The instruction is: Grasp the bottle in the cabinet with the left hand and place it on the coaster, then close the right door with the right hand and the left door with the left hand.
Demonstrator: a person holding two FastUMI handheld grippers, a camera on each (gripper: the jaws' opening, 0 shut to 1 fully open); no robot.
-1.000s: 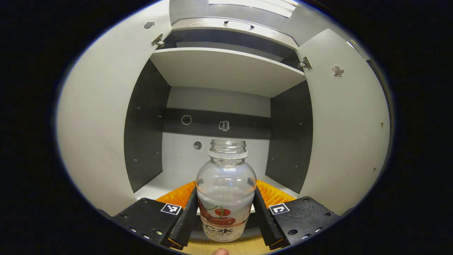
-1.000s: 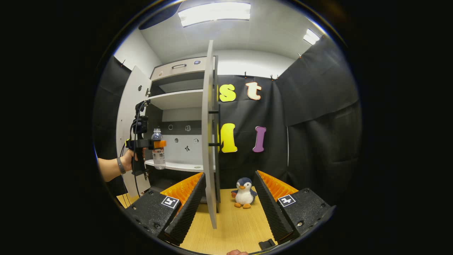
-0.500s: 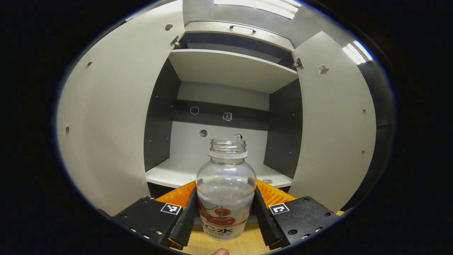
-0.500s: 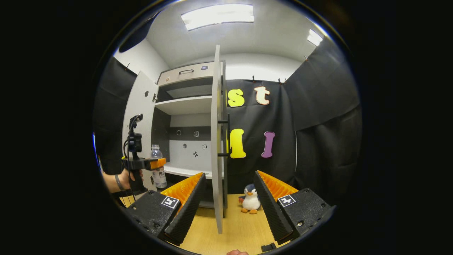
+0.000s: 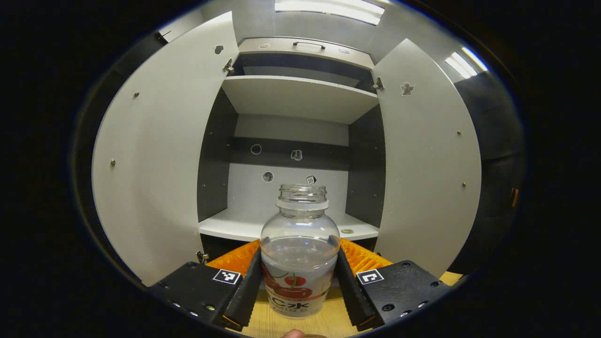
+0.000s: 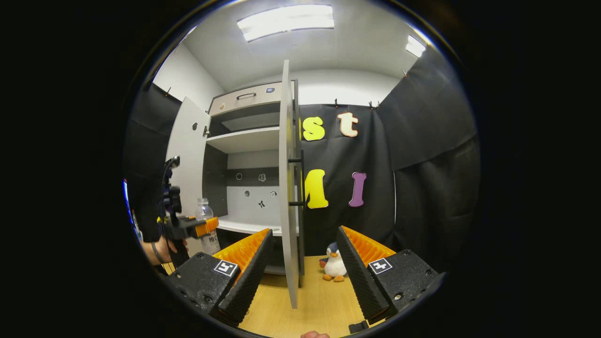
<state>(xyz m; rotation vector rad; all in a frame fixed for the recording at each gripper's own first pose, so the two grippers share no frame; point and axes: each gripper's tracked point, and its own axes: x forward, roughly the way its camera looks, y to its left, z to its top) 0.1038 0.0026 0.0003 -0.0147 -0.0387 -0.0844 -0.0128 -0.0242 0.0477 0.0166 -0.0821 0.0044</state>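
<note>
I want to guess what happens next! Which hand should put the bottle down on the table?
Left. The left gripper is shut on the bottle, already outside the cabinet above the wooden table. The right gripper is open and holds nothing, by the right door.

The bottle (image 5: 300, 256) sits between the fingers of the left hand-held gripper (image 5: 299, 286), in front of the cabinet (image 5: 291, 98), above the surface (image 5: 328, 324). Both doors stand open either side. The penguin toy (image 6: 334, 263) stands on the surface beyond the right door (image 6: 287, 188).
</note>
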